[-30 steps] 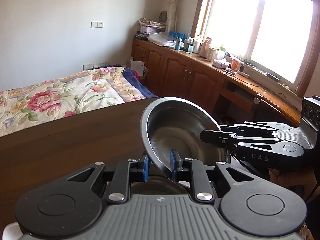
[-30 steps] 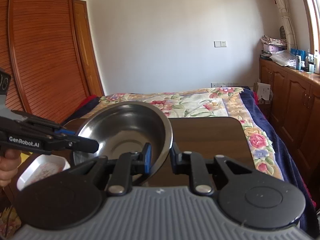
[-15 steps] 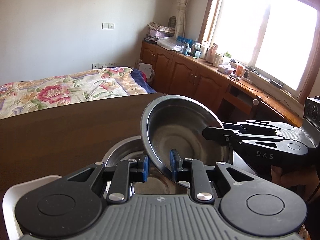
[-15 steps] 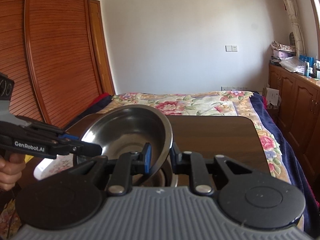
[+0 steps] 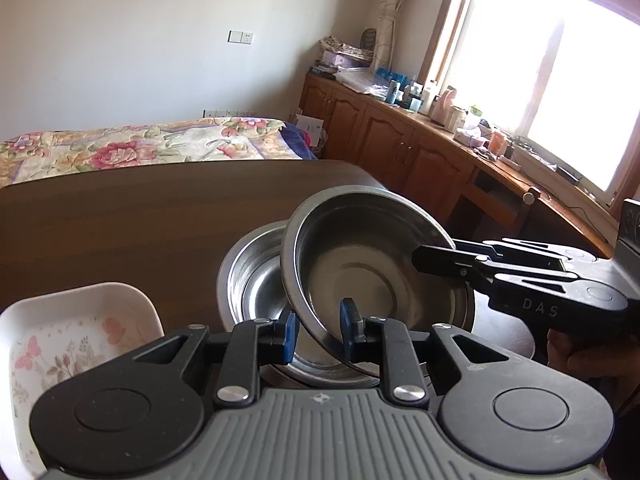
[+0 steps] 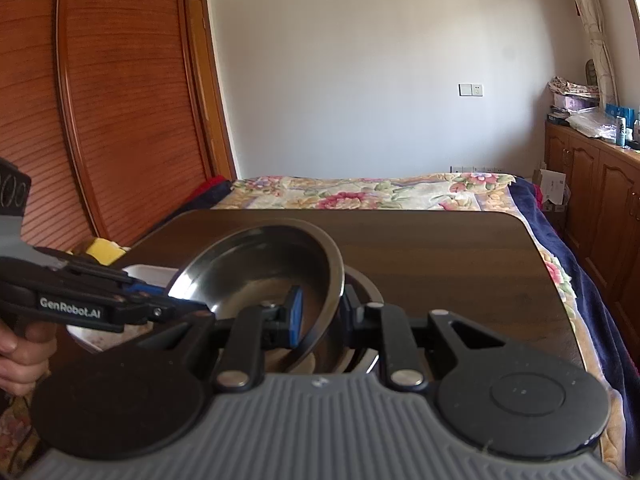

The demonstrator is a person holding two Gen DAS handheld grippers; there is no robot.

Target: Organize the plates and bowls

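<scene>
2 steel bowls: upper bowl tilted, lower bowl under it on the surface. 1 white floral dish left of lower bowl. 2 tools: left tool, right tool. 1 bed behind surface.

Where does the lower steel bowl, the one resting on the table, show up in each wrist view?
Left wrist: the lower steel bowl sits centre-left, its left half showing beside the tilted steel bowl held over it.
Right wrist: only a rim sliver shows right of centre, behind the tilted bowl.
Shared landmark: the white floral dish, lower left in both views.
</scene>
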